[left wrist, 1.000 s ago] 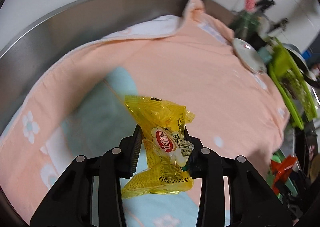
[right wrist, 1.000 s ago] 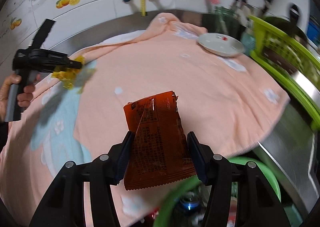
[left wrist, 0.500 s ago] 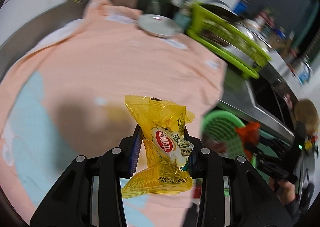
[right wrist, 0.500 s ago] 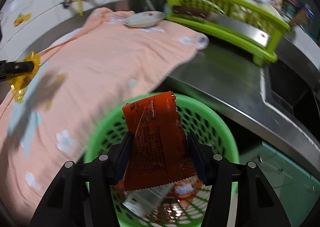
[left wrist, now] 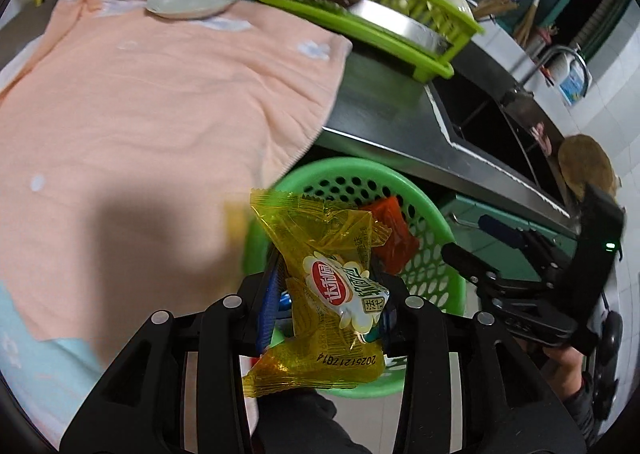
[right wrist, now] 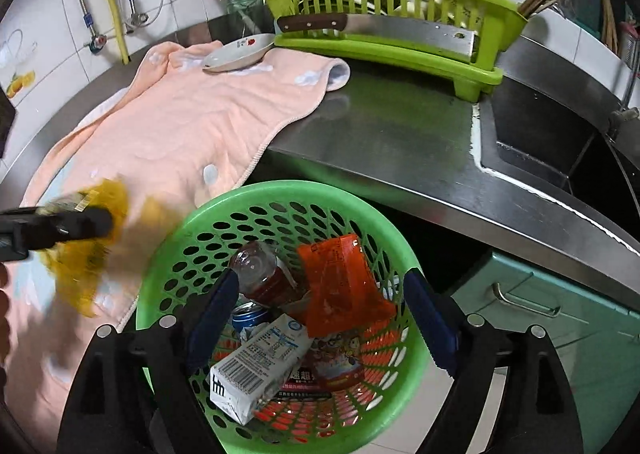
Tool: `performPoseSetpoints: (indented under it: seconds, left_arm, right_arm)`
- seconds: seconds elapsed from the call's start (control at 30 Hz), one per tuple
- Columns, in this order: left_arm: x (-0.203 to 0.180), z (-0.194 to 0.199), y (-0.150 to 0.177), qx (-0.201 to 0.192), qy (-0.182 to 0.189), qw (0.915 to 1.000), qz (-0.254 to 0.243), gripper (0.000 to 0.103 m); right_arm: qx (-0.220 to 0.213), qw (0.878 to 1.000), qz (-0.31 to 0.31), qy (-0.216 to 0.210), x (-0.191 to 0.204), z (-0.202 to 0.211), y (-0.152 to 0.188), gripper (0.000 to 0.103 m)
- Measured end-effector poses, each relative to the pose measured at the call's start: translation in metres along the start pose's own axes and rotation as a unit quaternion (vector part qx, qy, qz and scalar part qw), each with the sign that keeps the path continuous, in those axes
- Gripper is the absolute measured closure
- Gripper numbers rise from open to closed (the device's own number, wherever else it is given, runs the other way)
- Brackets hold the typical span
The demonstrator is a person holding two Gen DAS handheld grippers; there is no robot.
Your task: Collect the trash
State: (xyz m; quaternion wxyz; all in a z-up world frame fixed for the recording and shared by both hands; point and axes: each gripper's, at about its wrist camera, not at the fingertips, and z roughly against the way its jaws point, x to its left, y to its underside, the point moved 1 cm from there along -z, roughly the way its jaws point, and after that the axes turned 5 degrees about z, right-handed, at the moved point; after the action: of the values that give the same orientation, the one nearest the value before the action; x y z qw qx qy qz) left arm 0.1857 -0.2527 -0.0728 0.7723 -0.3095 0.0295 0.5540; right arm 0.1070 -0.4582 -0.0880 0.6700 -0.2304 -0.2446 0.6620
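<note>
My left gripper [left wrist: 326, 294] is shut on a yellow snack wrapper [left wrist: 332, 286] and holds it above the near rim of a green perforated basket [left wrist: 424, 210]. My right gripper [right wrist: 320, 310] is open and empty above the same basket [right wrist: 208, 222]. An orange wrapper [right wrist: 344, 286] lies loose inside the basket, on a bottle [right wrist: 260, 274], a can and a white carton [right wrist: 256, 370]. The left gripper with its blurred yellow wrapper [right wrist: 88, 254] shows at the left of the right wrist view. The right gripper [left wrist: 516, 286] shows at the right of the left wrist view.
A peach towel [right wrist: 180, 134] covers the steel counter [right wrist: 400, 142], with a white plate [right wrist: 240, 52] on its far end. A lime dish rack [right wrist: 384, 10] holds a cleaver. A sink [right wrist: 548, 150] lies to the right. Green cabinet drawers [right wrist: 540, 314] stand below the counter.
My right gripper opened and the orange wrapper dropped into the basket. My left gripper carried the yellow wrapper from over the towel to the basket's rim.
</note>
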Motion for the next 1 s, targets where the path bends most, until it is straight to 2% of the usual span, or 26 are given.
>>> performPoseSetpoints:
  seconds: [0.07, 0.1, 0.2, 0.3, 0.37, 0.53, 0.83, 1.0]
  left_arm:
    - [-0.005, -0.008, 0.002, 0.005, -0.002, 1.0000, -0.005, 0.059]
    - [-0.007, -0.012, 0.003, 0.009, -0.003, 0.9999, -0.006, 0.052]
    - [-0.011, -0.020, 0.005, 0.013, -0.003, 0.9999, -0.008, 0.050]
    - [-0.013, -0.023, 0.007, 0.014, -0.001, 0.9998, -0.010, 0.039]
    - [-0.016, -0.024, 0.008, 0.014, 0.009, 0.9998, -0.012, 0.039]
    - [-0.018, -0.017, 0.011, 0.011, 0.006, 0.9997, -0.018, 0.039]
    - [-0.012, 0.026, 0.022, -0.034, -0.018, 0.9984, -0.042, 0.039]
    - [0.003, 0.054, 0.028, -0.065, -0.035, 0.9966, -0.037, 0.039]
  right_arm:
    - [-0.005, 1.000, 0.002, 0.001, 0.000, 0.006, 0.002, 0.020]
    - [-0.009, 1.000, 0.005, 0.005, 0.000, 0.010, 0.004, 0.020]
    - [-0.017, 1.000, 0.008, 0.006, 0.001, 0.018, 0.008, 0.018]
    - [-0.024, 1.000, 0.005, 0.001, 0.002, 0.024, 0.012, 0.018]
    - [-0.028, 1.000, 0.005, 0.001, 0.005, 0.028, 0.014, 0.018]
    - [-0.034, 0.999, 0.005, 0.001, 0.011, 0.035, 0.021, 0.018]
    - [-0.046, 0.999, 0.005, -0.012, 0.036, 0.051, 0.028, 0.017]
    - [-0.047, 0.999, 0.018, -0.001, 0.057, 0.058, 0.032, 0.015]
